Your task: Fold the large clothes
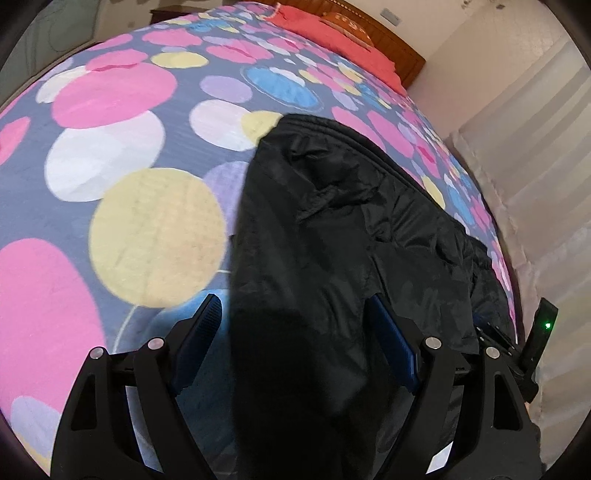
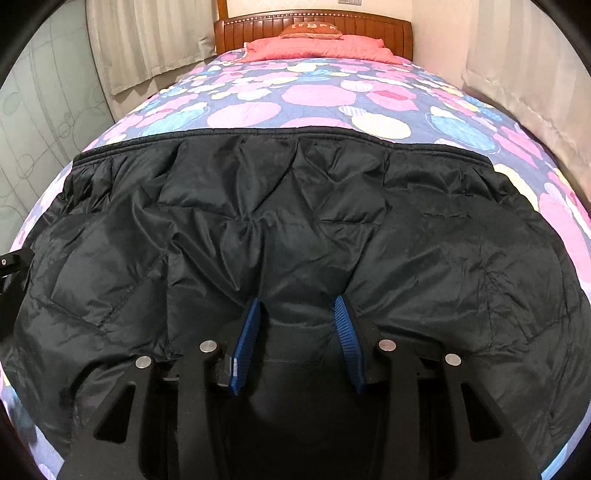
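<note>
Spotted bedspread [image 2: 314,99], red pillow [image 2: 317,48] (wooden headboard [image 2: 258,27])

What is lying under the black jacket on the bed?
Under the black jacket lies the bedspread with coloured circles, visible all around it. The part beneath the jacket is covered, so anything there cannot be seen.

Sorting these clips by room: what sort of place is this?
Most likely a home bedroom: a bed with a wooden headboard, a spotted bedspread with a black jacket laid on it, and curtains along the walls.
</note>
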